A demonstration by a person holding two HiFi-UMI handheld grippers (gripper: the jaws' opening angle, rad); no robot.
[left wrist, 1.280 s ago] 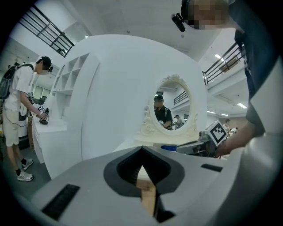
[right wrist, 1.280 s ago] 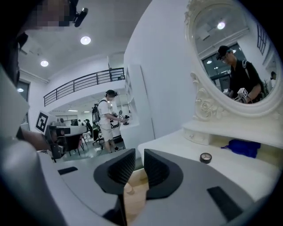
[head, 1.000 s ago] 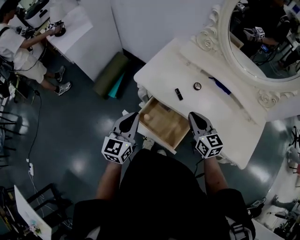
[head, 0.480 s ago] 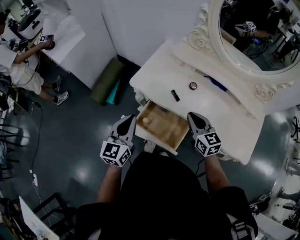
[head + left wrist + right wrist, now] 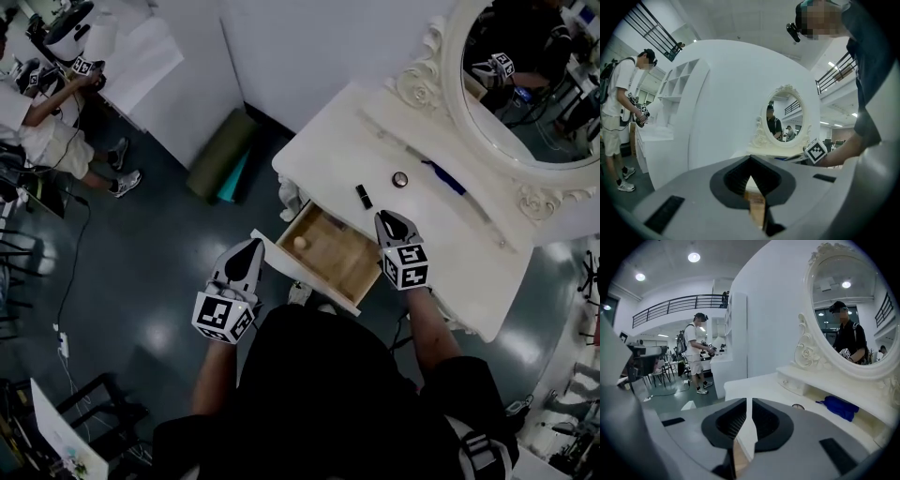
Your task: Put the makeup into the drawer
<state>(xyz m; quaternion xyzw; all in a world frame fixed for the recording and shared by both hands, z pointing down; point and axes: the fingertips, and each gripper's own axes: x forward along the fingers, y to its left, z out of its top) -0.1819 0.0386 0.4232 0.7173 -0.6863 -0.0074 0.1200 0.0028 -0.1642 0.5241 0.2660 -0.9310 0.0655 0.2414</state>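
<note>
- Table: white, ahead of both grippers.
- Drawer: open, between left gripper and right gripper.
- Left fingers together; right fingers together; both empty.
- Makeup: tube and case on table, just beyond right fingertips.

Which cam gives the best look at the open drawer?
Head view. It looks down into the drawer, so the whole wooden floor and the rim show, with a small round beige thing at its left end. The left gripper view shows only a sliver of wood between the jaws. The right gripper view gives a similar thin strip, too little to tell.
</note>
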